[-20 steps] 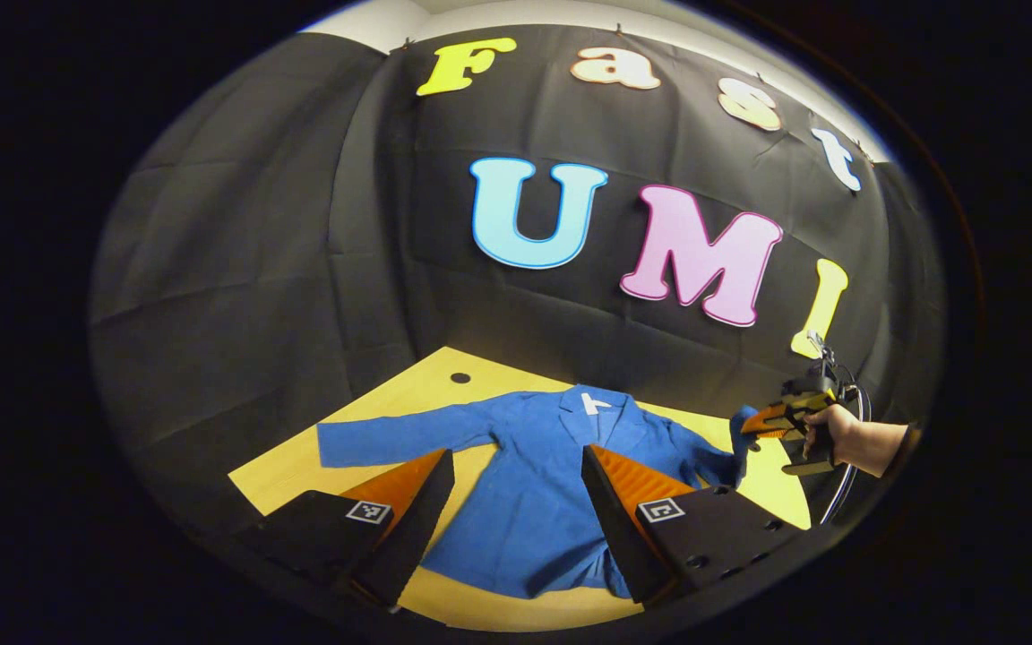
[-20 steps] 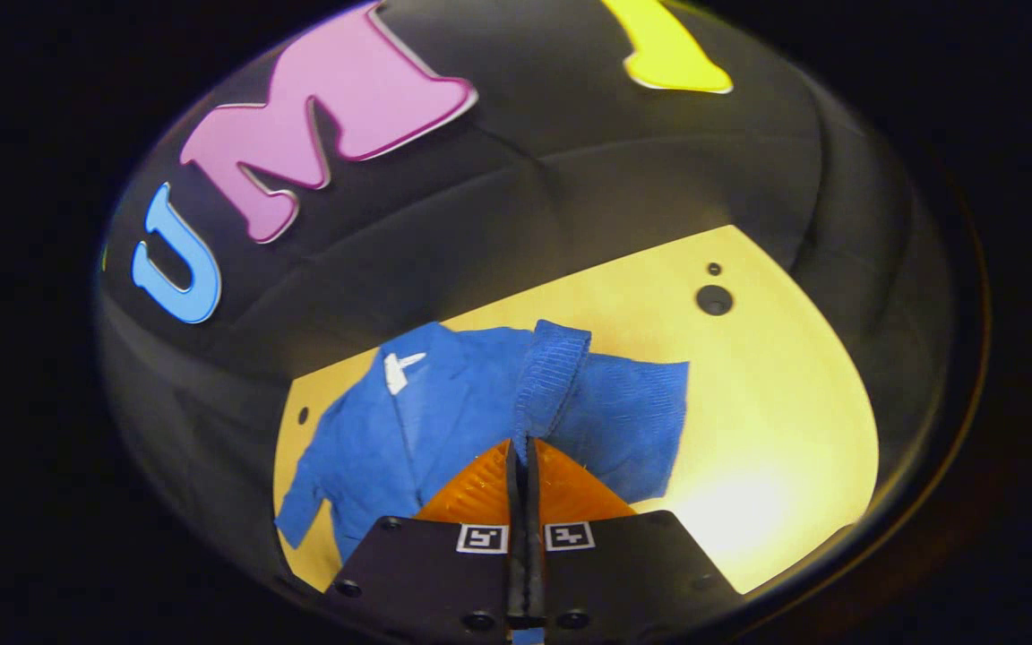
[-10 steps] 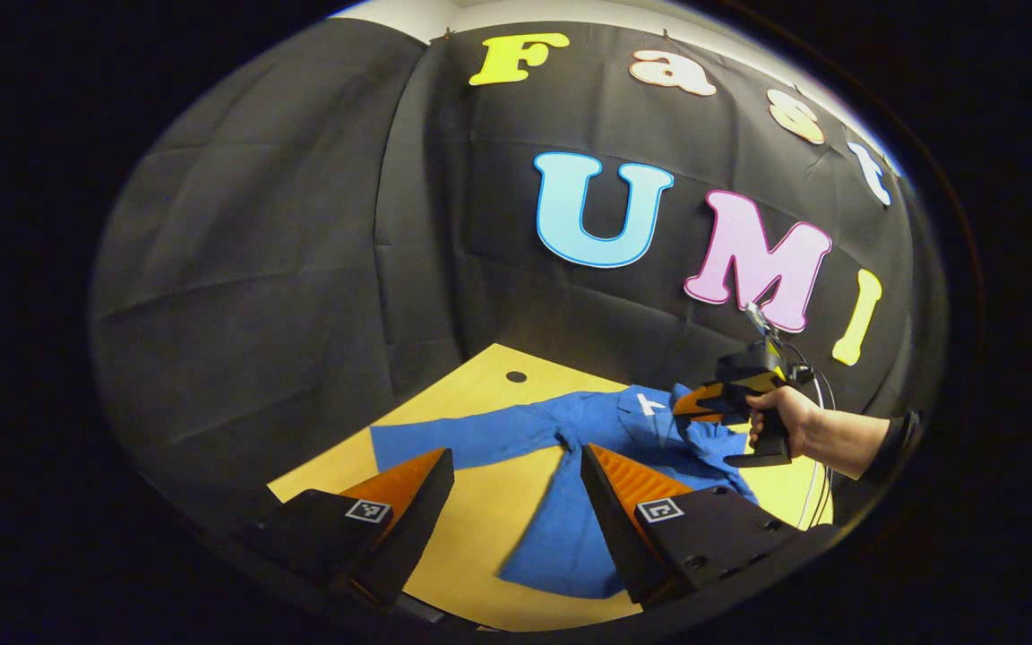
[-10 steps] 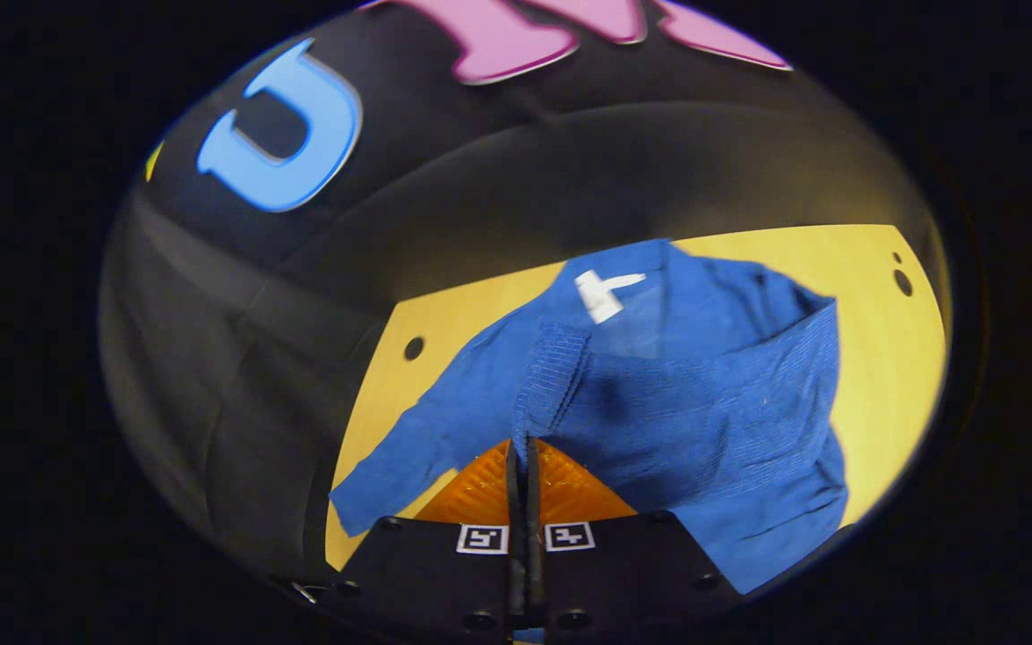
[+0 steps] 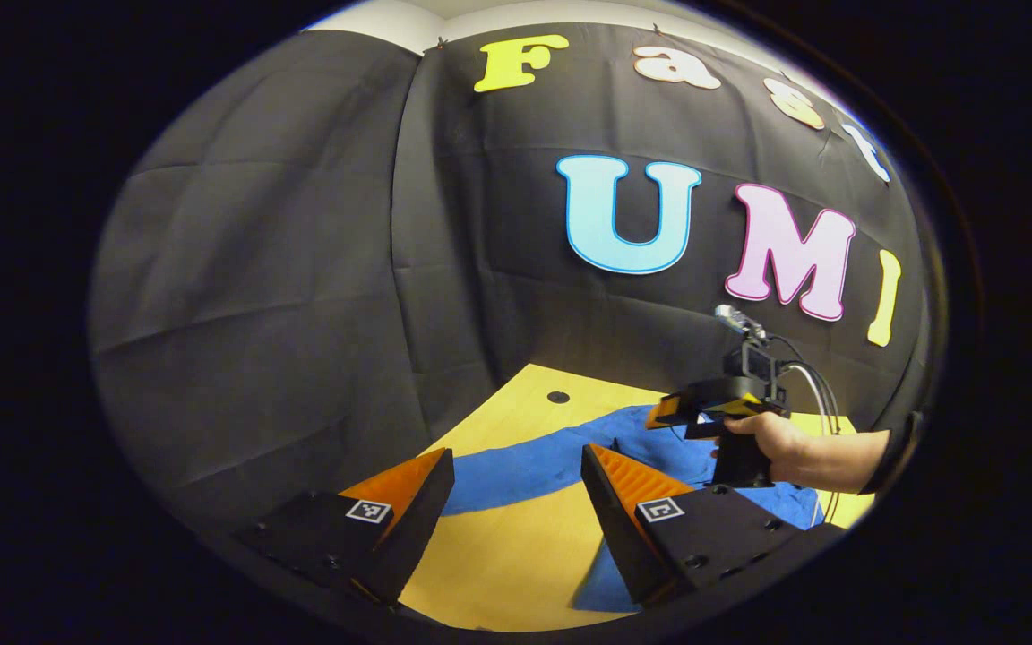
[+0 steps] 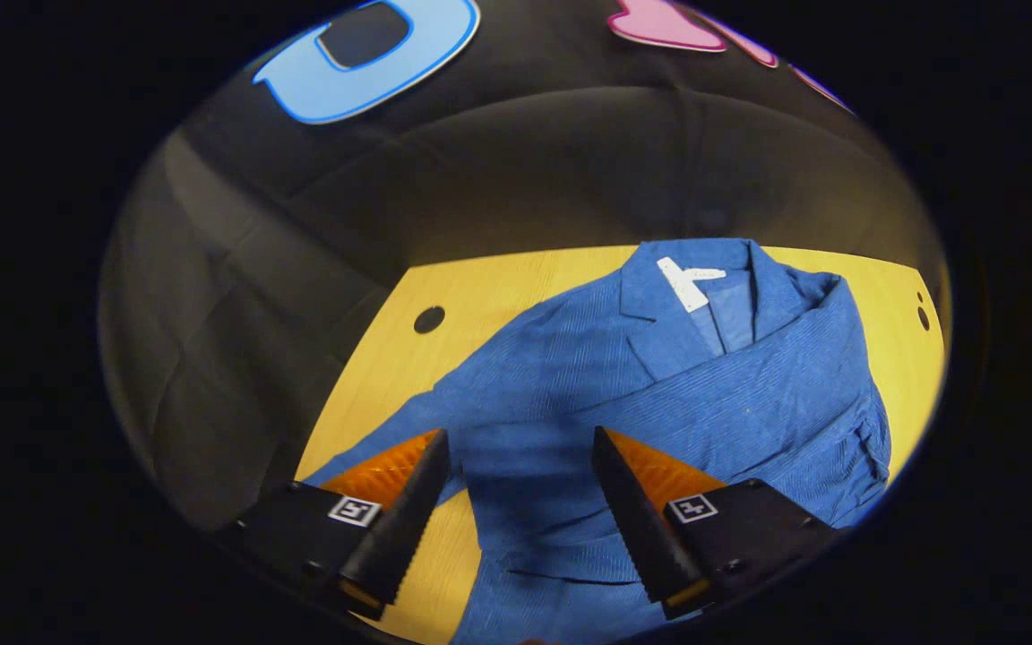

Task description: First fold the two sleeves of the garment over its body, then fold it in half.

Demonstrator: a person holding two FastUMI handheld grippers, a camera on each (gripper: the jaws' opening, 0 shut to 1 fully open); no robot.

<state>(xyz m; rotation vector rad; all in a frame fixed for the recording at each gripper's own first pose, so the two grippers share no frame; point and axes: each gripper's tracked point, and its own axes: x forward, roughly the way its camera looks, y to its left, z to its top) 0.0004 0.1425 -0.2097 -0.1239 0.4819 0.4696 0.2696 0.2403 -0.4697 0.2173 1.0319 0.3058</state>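
Note:
A blue jacket with a white neck label lies face up on the yellow table. One sleeve is laid slantwise across its chest, its cuff end below my right gripper. That gripper hovers open just above the cloth and holds nothing. The other sleeve stretches flat out to the side. My left gripper is open above the table near this stretched sleeve, with nothing between its fingers. In the left gripper view a hand holds the right gripper over the jacket.
The table has round holes near its back edge. Black cloth walls close in behind and to the side. A cable trails from the right gripper. Bare table lies in front of the stretched sleeve.
My right gripper carried the sleeve across the jacket's body, then opened and let it go. My left gripper swung toward the stretched sleeve and stayed open.

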